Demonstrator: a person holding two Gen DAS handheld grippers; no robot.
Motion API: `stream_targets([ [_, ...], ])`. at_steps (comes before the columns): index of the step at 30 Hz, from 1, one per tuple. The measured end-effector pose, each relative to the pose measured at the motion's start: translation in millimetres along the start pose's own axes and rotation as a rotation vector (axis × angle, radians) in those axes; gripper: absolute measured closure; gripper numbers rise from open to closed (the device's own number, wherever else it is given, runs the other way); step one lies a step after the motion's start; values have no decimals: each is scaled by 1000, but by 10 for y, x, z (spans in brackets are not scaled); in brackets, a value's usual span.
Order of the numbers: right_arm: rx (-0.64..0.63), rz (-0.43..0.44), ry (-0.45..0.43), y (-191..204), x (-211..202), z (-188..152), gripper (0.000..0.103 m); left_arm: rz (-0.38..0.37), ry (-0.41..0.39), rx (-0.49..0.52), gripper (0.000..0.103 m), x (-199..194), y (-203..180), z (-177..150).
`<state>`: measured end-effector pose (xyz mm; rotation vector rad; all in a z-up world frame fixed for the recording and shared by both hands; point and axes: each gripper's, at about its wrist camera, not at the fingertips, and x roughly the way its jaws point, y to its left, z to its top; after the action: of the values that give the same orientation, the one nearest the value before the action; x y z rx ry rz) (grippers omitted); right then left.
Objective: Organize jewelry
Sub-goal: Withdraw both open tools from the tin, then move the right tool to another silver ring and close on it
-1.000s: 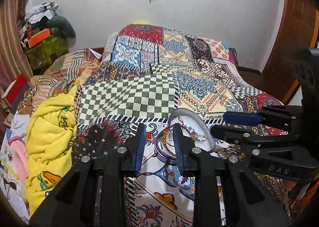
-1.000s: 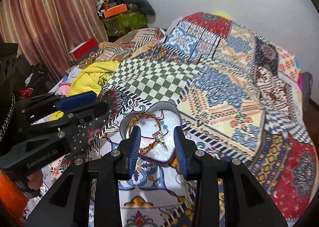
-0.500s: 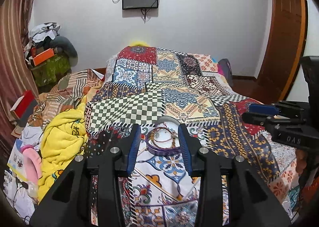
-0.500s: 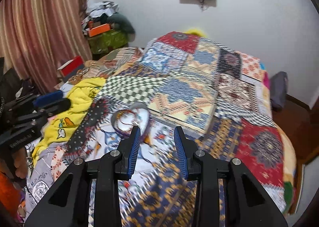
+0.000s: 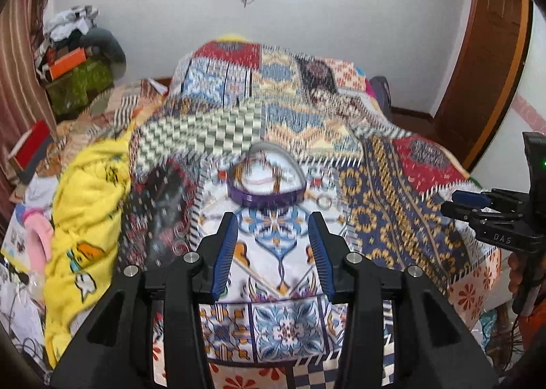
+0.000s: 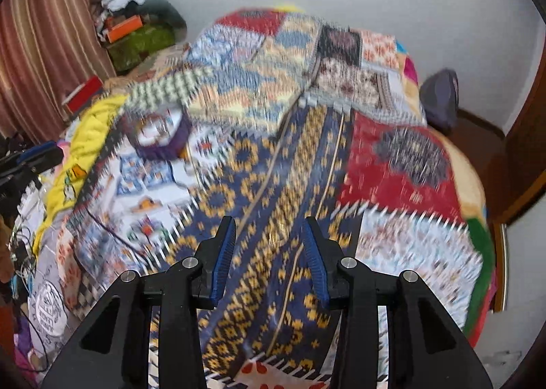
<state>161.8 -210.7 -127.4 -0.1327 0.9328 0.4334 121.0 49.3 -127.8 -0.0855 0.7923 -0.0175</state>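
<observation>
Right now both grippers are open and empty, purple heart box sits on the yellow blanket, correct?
Not quite. The purple heart box sits on the patchwork quilt, beside the yellow blanket; the left wrist view shows it. Left gripper and right gripper are open and empty.

Even, soft indoor light; heavy motion blur, fisheye bending and dark vignetted corners.

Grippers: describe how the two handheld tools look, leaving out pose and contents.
The left gripper and the right gripper are matching black plastic frames with silver bolt heads and two fingers lined with ribbed blue pads. In the left wrist view the right gripper's side bears white lettering "DAS", with a small green light on its upright black body.
</observation>
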Motion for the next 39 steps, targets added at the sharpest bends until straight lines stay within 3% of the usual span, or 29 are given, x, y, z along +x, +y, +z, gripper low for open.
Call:
stream_targets([
  [9,32,31,121,-50,453,-195,66,-5,95,-31,61,264,45,-241],
  [17,44,18,130,-84,586,-210,67,-32,115,-30,61,413,32,-240],
  [24,54,-10,127,-83,698,-159,88,-49,117,-19,61,498,-15,-206],
  [39,78,34,68,-171,558,-121,94,-101,144,36,61,722,-290,-76],
])
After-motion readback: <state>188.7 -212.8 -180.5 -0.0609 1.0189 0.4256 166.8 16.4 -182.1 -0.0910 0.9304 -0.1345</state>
